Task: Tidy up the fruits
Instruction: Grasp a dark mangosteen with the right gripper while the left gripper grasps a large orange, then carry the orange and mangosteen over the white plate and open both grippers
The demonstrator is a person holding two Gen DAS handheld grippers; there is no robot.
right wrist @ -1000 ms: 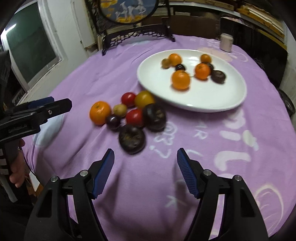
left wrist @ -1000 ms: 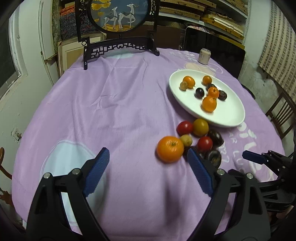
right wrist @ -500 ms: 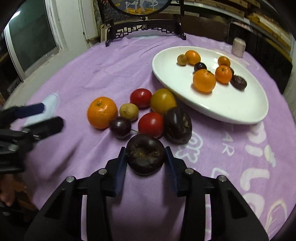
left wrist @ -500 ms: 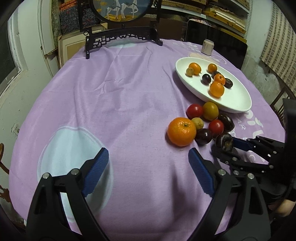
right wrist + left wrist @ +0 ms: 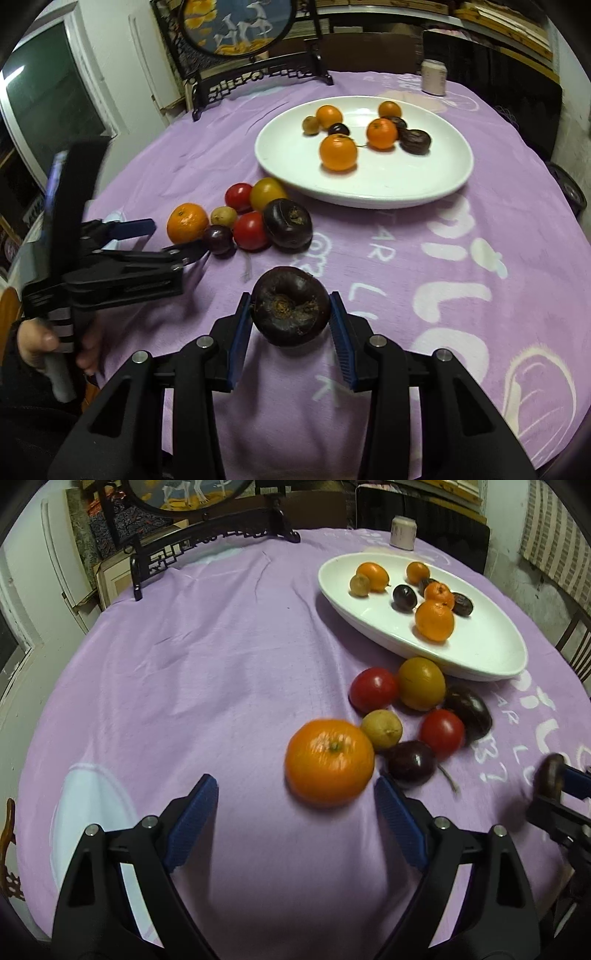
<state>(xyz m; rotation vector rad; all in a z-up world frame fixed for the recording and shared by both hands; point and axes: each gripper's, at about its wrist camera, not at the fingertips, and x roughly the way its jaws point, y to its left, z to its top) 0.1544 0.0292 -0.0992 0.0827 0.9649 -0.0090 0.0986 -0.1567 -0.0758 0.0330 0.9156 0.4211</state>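
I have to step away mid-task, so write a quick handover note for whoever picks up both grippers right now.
Right gripper: shut on a dark wrinkled fruit, its jaws having just closed on it, held off the purple cloth.
Left gripper: open, empty, closing in on the large orange.
White plate: holds about eight small fruits already, oranges and dark ones.
Left on the cloth beside the plate: the large orange, two red tomatoes, a yellow tomato, a small yellowish fruit, a plum and a dark round fruit.
Next, probably: carry the held fruit to the plate.

Right claw (image 5: 290, 332) clamped, left claw (image 5: 295, 812) wide.
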